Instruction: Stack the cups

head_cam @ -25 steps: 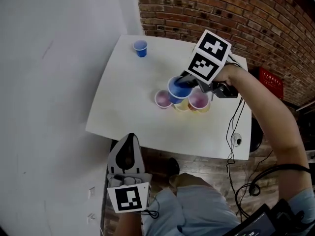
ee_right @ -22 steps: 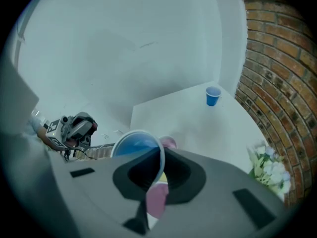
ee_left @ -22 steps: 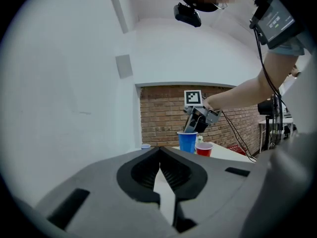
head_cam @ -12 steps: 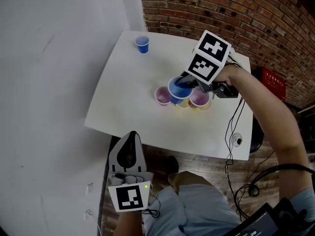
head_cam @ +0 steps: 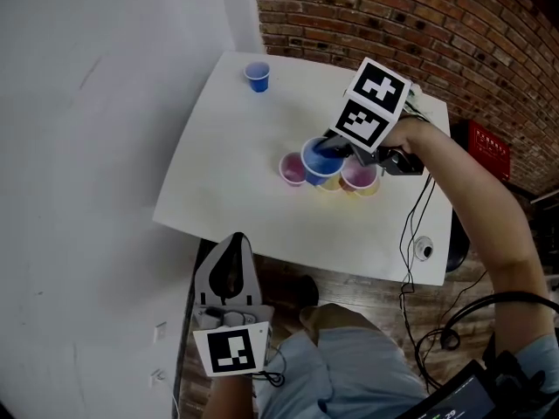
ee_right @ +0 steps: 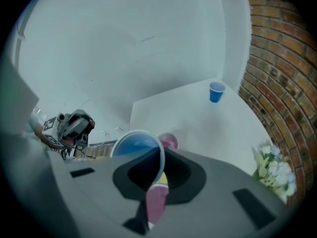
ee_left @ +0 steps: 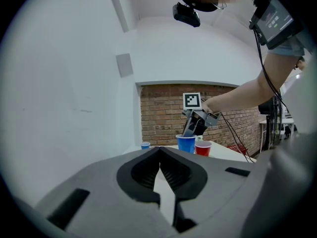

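My right gripper (head_cam: 332, 149) over middle of table (head_cam: 218, 190). Held cup (head_cam: 318, 159) at its jaw tips, rim between jaws. Second cup (head_cam: 326, 185) just below held cup. Third cup (head_cam: 293, 170) just ahead of jaws. Fourth cup (head_cam: 358, 176) under gripper body, behind held cup. Far cup (head_cam: 257, 76) well ahead, right of jaw line, near table's far edge. Left gripper (head_cam: 229, 269) off table, well apart, cups ahead of it.

Covered and blurred parts
The yellow cup (head_cam: 327, 185) is mostly covered by the large blue cup (head_cam: 320, 159); the right gripper (head_cam: 335, 148) has its jaws behind its marker cube in the head view; the flowers (ee_right: 274, 170) are blurred.
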Demonstrator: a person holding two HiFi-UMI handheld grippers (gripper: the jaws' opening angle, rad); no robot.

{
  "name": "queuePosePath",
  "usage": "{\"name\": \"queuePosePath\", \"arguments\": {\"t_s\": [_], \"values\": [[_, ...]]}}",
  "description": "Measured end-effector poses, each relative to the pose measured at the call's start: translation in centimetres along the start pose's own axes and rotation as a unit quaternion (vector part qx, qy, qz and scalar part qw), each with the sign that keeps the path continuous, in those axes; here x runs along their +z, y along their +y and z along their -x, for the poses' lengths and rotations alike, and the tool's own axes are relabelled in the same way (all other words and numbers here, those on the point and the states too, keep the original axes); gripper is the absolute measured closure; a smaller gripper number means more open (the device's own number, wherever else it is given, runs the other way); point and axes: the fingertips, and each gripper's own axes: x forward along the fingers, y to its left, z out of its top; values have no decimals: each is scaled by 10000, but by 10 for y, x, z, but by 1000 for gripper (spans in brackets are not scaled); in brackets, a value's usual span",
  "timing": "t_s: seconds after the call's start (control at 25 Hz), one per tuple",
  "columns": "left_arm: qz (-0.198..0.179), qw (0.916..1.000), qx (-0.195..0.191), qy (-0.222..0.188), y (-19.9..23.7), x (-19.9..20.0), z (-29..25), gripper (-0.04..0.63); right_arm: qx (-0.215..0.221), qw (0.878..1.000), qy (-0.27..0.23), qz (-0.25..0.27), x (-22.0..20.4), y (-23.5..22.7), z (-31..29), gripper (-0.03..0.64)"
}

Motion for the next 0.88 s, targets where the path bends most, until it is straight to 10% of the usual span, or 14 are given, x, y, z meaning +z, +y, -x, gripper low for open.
{"name": "queuePosePath", "arguments": {"t_s": [0.88], "values": [[34,10000,26,73,7,-3,1,586,-6,10000,35,-92,-3,-5,-13,594]]}}
